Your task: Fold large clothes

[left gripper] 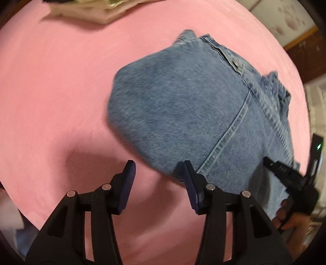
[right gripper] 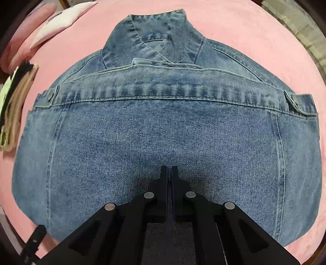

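A blue denim jacket (right gripper: 163,132) lies folded on the pink bed cover (right gripper: 254,30), collar at the far end and hem band across the middle. It also shows in the left wrist view (left gripper: 183,106). My right gripper (right gripper: 169,169) is shut and rests over the near middle of the jacket; I cannot see cloth between its fingers. My left gripper (left gripper: 159,169) is open and empty, above the pink cover (left gripper: 51,91) at the jacket's near left edge. The right gripper (left gripper: 285,173) shows at the right in the left wrist view.
A pile of light folded clothes (left gripper: 91,10) lies at the far edge of the bed. A pink and white pillow (right gripper: 51,24) and a stack of dark and tan cloth (right gripper: 14,102) lie left of the jacket. A wooden cabinet (left gripper: 305,51) stands beyond the bed.
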